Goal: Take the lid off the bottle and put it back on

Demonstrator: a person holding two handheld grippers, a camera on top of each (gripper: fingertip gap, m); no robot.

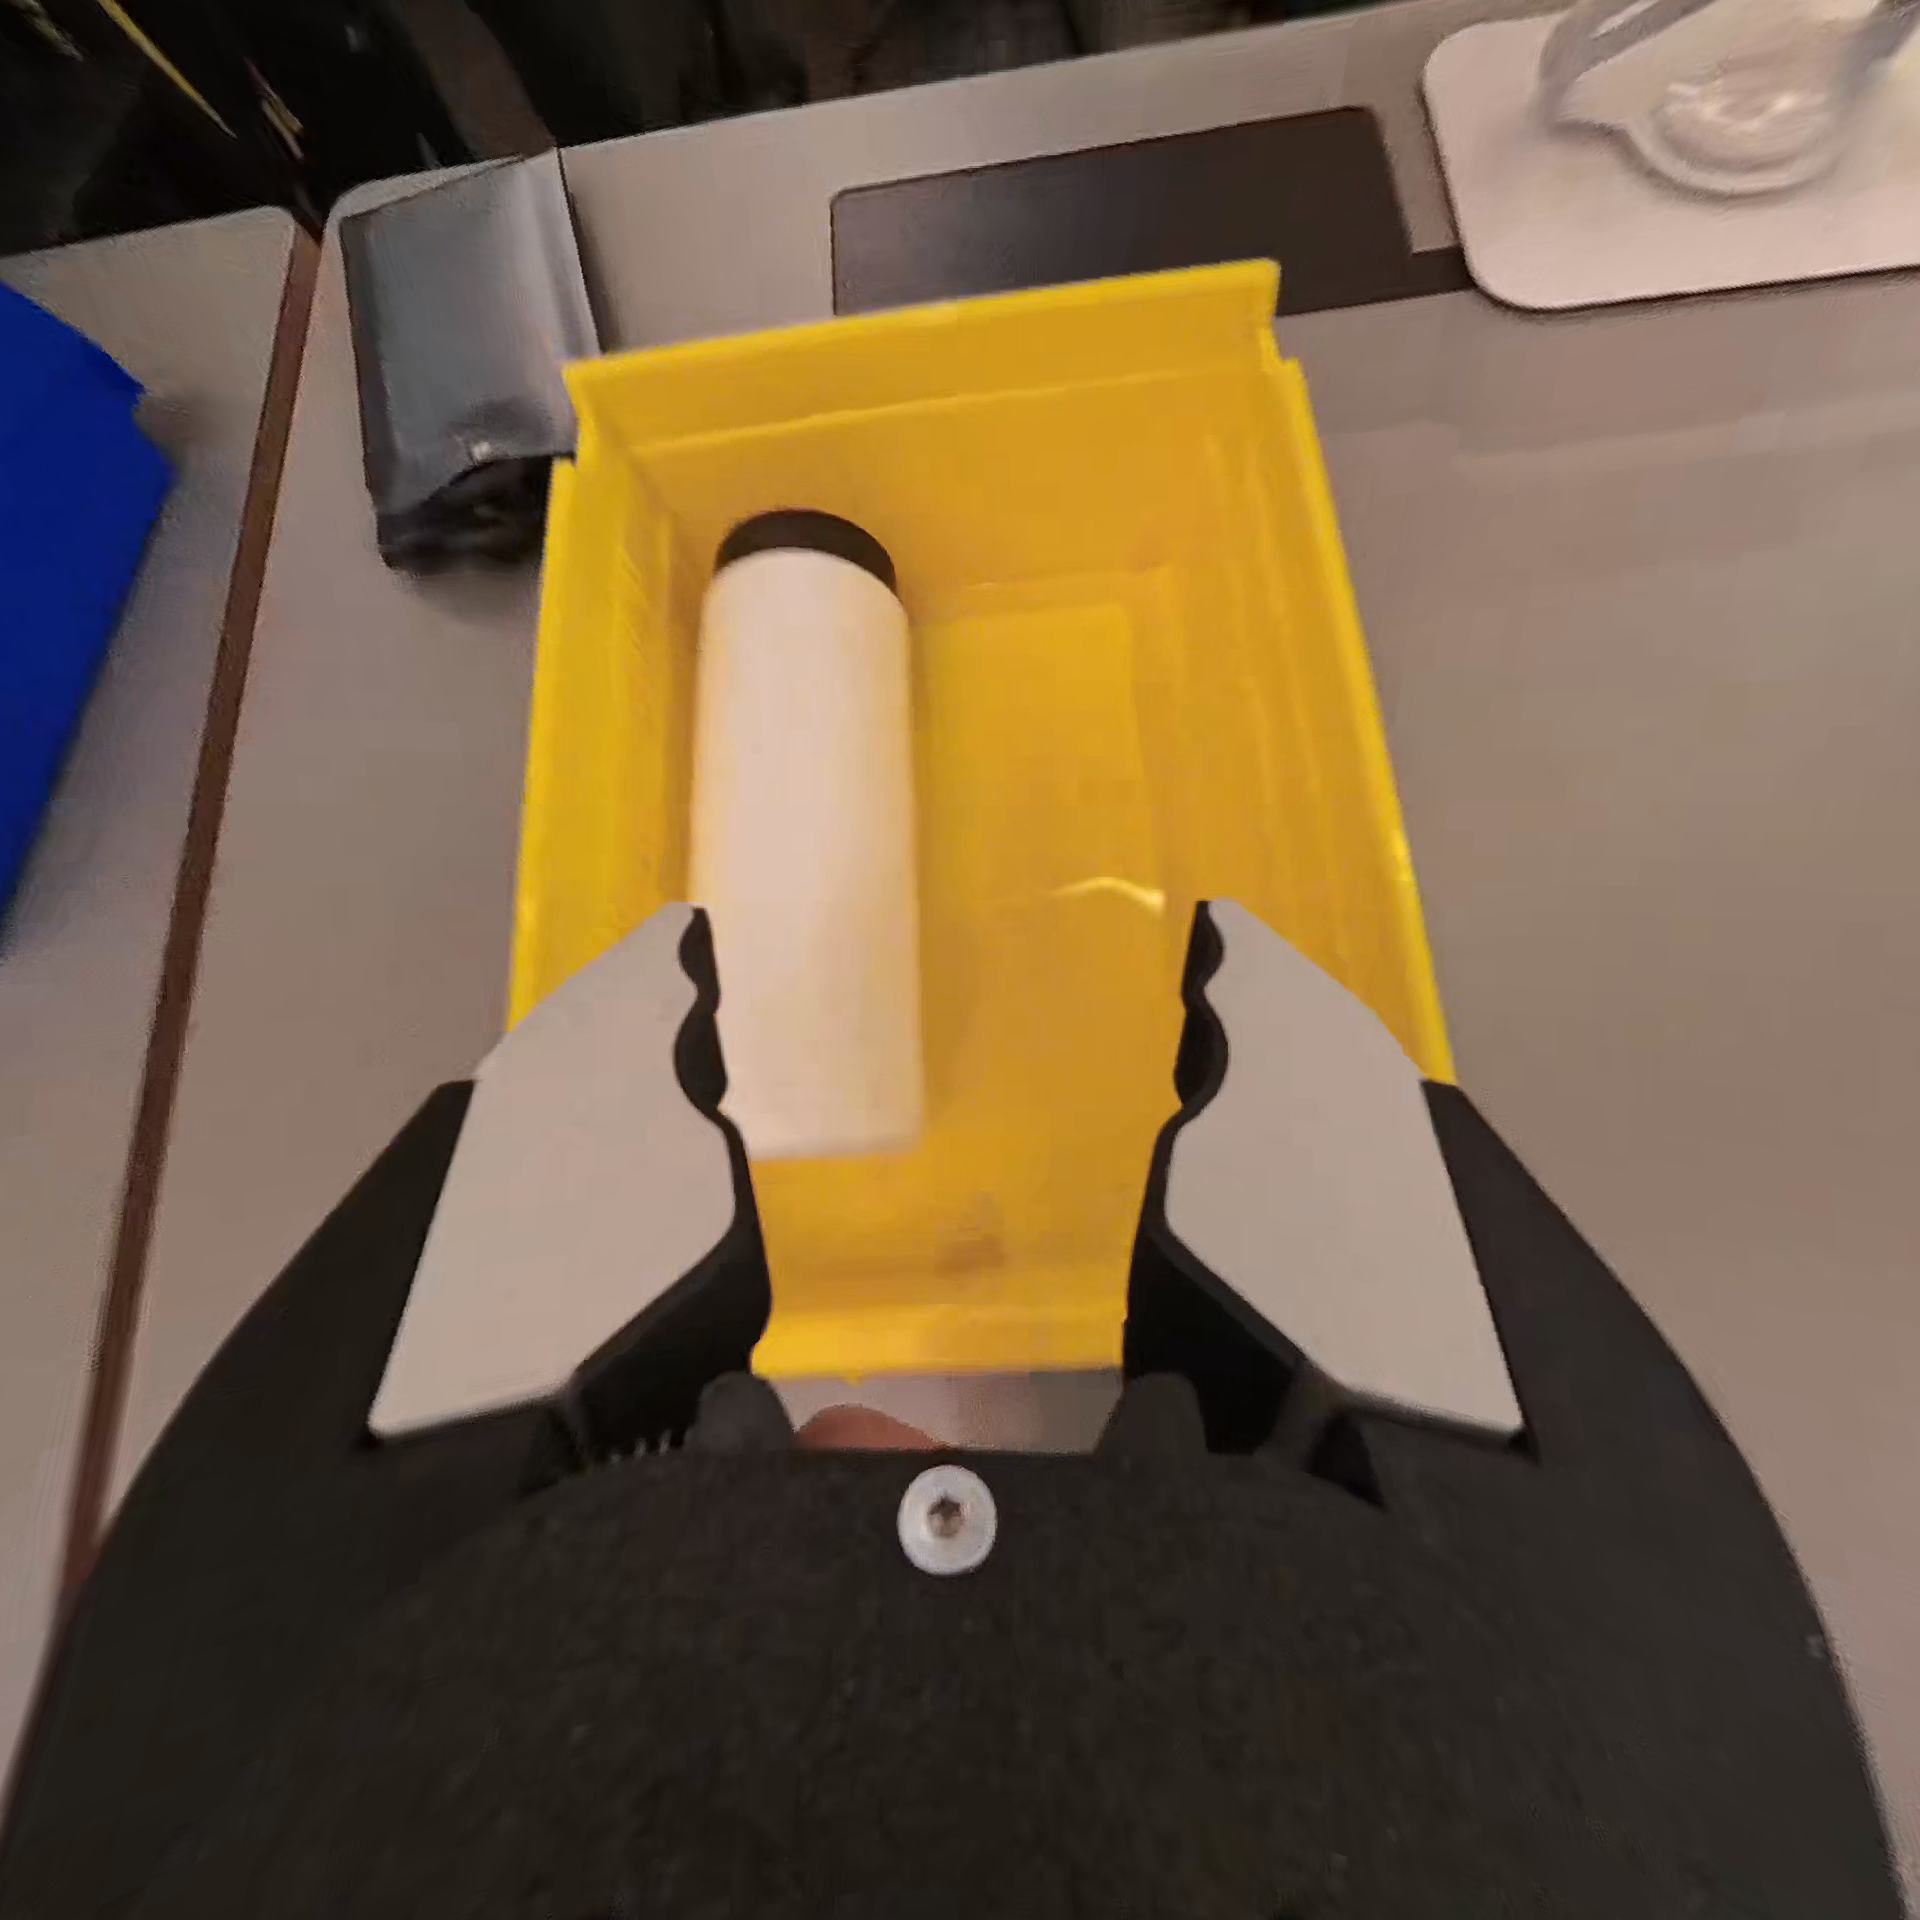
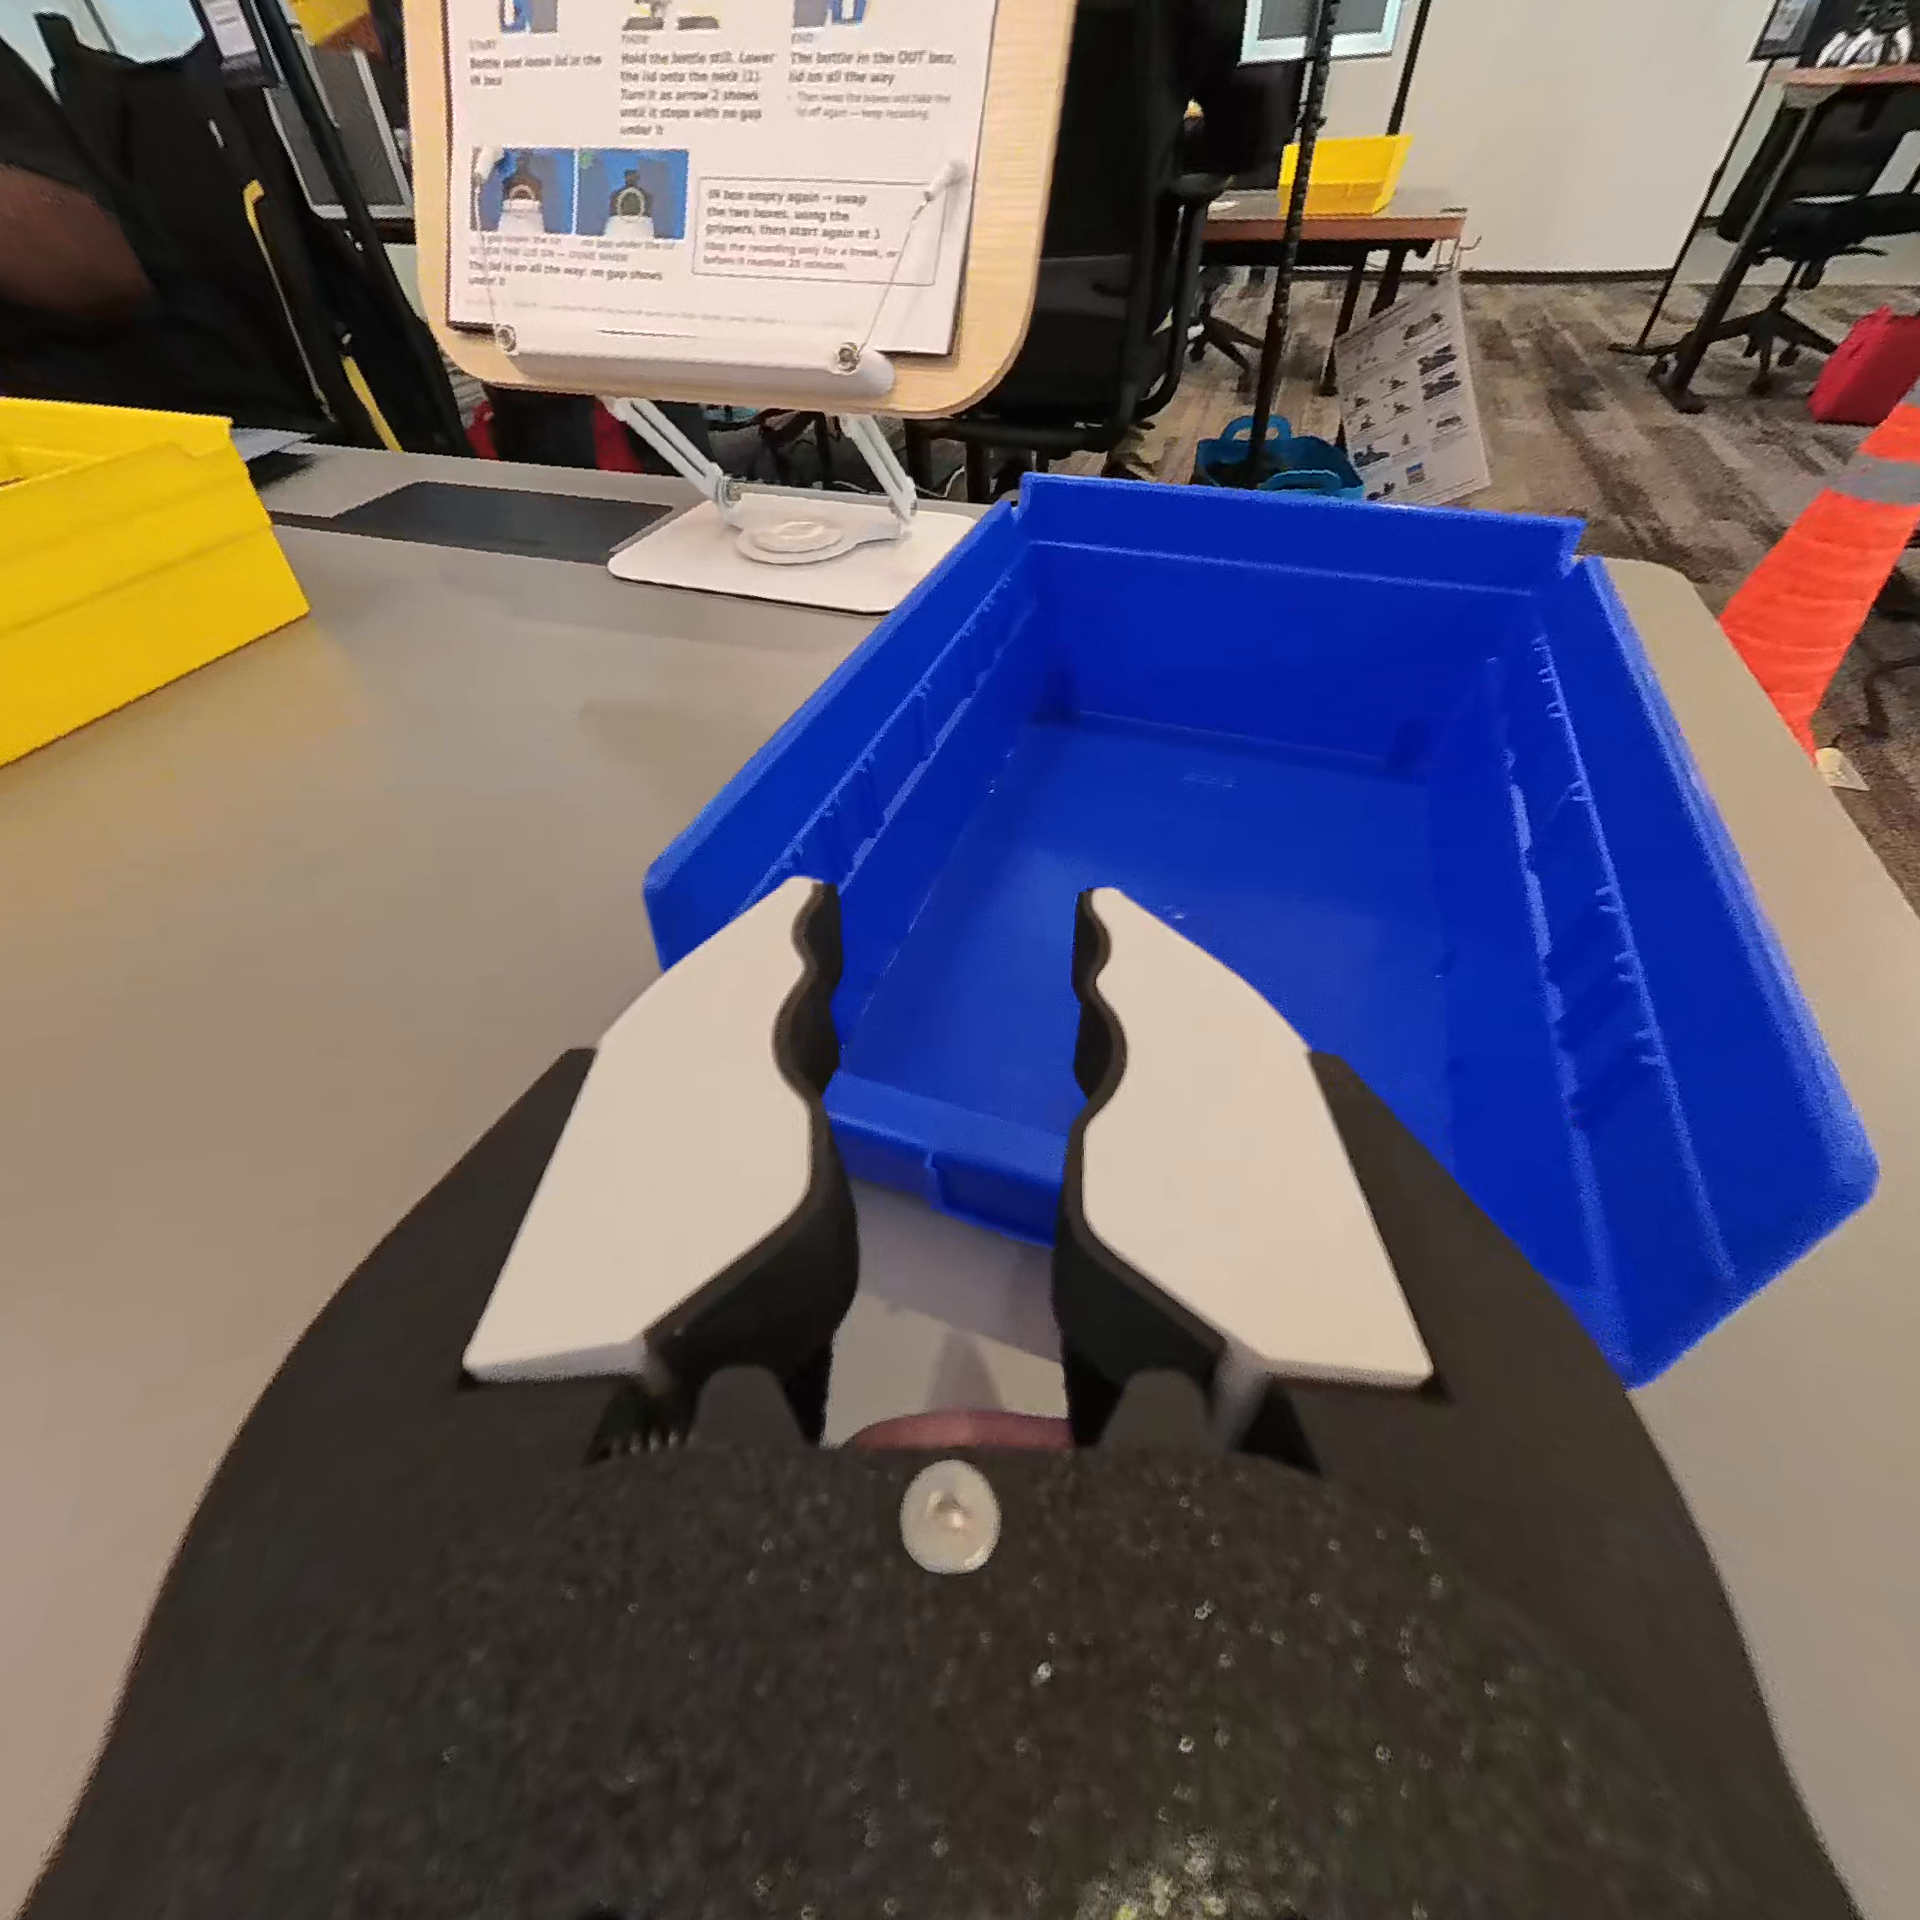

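A cream bottle lies on its side in the yellow bin, its black lid pointing at the bin's far wall. My left gripper is open above the bin's near end. Its left finger is next to the bottle's base end, and the bottle is not gripped. My right gripper is open and empty over the near edge of the blue bin, which holds nothing. The yellow bin also shows at the left edge of the right wrist view.
A grey pouch lies beside the yellow bin's far left corner. A stand with a white base holds an instruction sheet behind the bins. A dark rectangular panel sits in the grey table. Chairs and desks stand beyond.
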